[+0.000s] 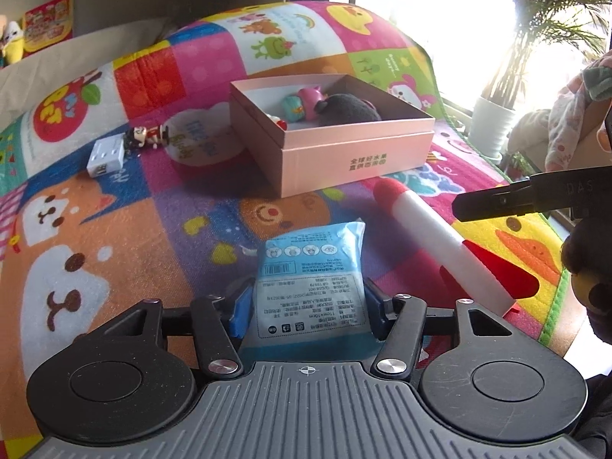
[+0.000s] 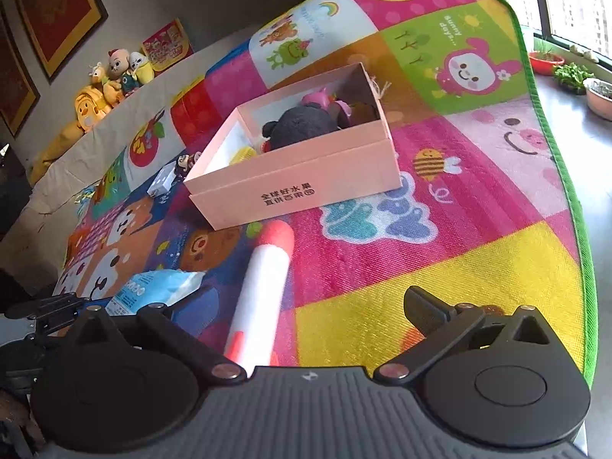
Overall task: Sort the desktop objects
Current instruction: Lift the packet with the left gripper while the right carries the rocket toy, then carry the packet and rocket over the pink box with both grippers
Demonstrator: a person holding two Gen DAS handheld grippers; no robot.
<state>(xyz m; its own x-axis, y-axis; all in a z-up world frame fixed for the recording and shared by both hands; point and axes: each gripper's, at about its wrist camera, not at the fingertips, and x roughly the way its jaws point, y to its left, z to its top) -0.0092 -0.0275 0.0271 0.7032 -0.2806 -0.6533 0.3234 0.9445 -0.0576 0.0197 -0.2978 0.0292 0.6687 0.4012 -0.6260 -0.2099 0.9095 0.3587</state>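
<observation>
A blue and white packet (image 1: 310,287) lies on the colourful mat, and my left gripper (image 1: 309,308) is shut on it, its blue pads (image 1: 240,308) against both sides. A white toy rocket (image 1: 432,237) with a red nose lies to the packet's right. In the right wrist view the rocket (image 2: 264,287) lies between the wide-apart fingers of my open right gripper (image 2: 306,298), closer to the left finger and untouched. The packet (image 2: 160,290) shows at the lower left there. Beyond stands an open pink box (image 1: 355,157) (image 2: 298,187) with a black plush (image 1: 350,111) and small toys inside.
A white plug adapter (image 1: 106,157), a small figurine (image 1: 147,135) and a round white pouch (image 1: 199,145) lie left of the box. One finger of the right gripper (image 1: 493,201) reaches in from the right. The mat's green edge (image 2: 566,191) borders a sill with plant pots.
</observation>
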